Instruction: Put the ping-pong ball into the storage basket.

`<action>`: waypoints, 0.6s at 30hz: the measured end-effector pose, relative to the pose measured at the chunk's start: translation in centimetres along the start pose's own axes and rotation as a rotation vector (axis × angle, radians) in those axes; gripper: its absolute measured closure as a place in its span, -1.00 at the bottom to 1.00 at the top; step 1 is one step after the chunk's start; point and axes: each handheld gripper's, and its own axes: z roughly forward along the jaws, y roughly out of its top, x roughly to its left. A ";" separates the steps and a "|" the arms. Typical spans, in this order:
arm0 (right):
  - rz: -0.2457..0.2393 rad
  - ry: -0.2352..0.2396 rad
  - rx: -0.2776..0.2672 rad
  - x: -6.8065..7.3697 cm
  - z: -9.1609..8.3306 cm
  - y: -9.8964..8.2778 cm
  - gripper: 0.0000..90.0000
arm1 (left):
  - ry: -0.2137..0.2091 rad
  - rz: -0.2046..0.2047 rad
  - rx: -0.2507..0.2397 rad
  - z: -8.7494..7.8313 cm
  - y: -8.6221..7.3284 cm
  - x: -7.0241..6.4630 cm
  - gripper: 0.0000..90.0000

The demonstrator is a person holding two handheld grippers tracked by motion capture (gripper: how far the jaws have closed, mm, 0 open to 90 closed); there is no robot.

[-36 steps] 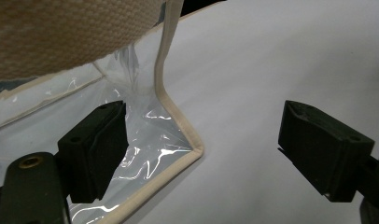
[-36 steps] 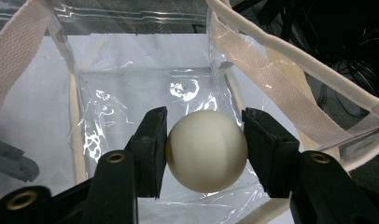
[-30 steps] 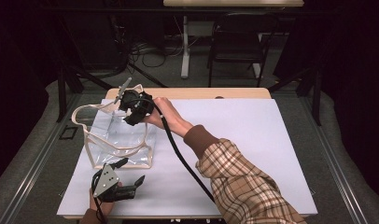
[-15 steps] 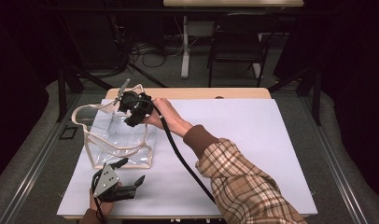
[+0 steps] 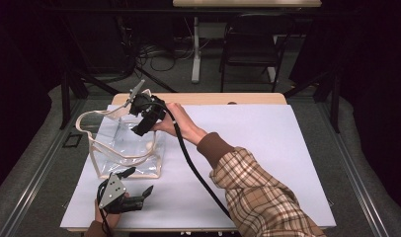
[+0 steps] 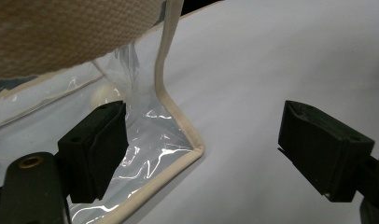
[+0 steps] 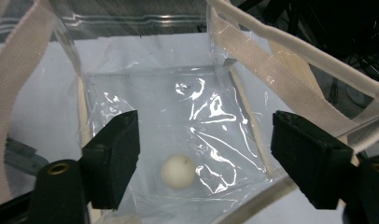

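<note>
A clear plastic tote bag (image 5: pixel 120 153) with cream trim and straps stands at the table's left. My right gripper (image 5: pixel 140 129) hangs over its open mouth and points down into it. In the right gripper view its jaws (image 7: pixel 206 144) have just been opening and stand apart with nothing pressed between them. A small white ball (image 7: pixel 178 171) lies on the bag's bottom below them. My left gripper (image 5: pixel 138 181) rests open at the bag's near corner (image 6: pixel 192 149), one jaw over the clear plastic. The ball (image 6: pixel 103 94) shows through the bag's wall.
A white sheet (image 5: pixel 267 148) covers the table, with broad free room to the right. The right gripper's black cable (image 5: pixel 193 168) runs across it toward the front edge. A chair (image 5: pixel 248 54) and a desk leg (image 5: pixel 195 49) stand on the floor beyond the far edge.
Both hands stay where they were; the right gripper still hangs over the bag's mouth.
</note>
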 end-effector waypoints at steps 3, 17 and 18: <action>0.018 0.004 -0.035 -0.3 -0.9 -0.4 -0.67 | 0.001 -0.001 0.000 0.0 0.0 0.0 -0.65; 0.035 0.006 -0.108 -1.2 -3.9 -2.4 -0.83 | 0.002 0.000 0.000 0.0 0.0 0.0 -0.65; 0.037 0.005 -0.111 -1.2 -4.0 -2.6 -0.84 | 0.002 -0.001 0.000 0.0 0.0 0.0 -0.65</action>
